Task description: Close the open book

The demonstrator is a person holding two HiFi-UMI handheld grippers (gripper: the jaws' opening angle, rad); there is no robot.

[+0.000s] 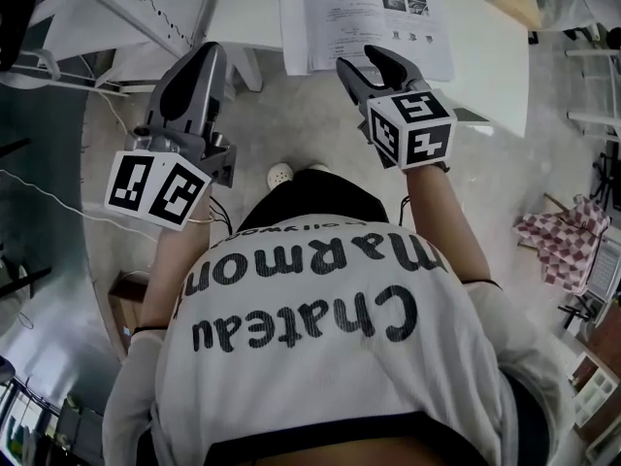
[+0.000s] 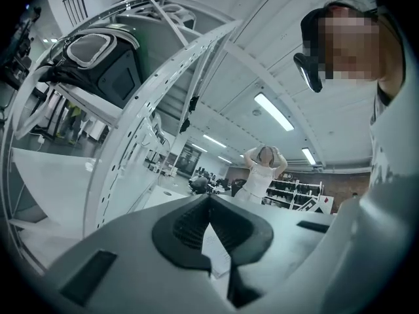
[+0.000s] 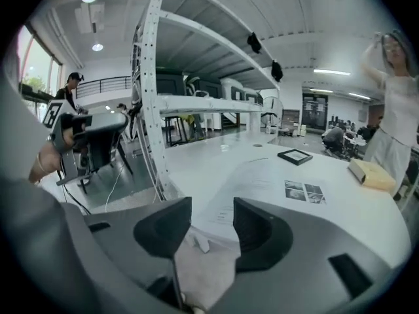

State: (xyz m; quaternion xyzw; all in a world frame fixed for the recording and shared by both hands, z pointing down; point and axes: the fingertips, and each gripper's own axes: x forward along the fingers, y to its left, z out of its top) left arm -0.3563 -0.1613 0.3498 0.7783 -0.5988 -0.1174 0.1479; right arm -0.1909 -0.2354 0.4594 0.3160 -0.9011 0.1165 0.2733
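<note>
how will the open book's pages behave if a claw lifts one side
Probably floppy: the open book lies in thin flat sheets on the table, so a page would likely bend. Looks light; may slide on the smooth top.

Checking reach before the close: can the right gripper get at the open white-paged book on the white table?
Probably yes: the right gripper, jaws apart, hovers by the near edge of the open white-paged book, with nothing between them.

Large open lab or workshop hall. White perforated racking, strip ceiling lights, white tabletop. Stocked shelves behind.
</note>
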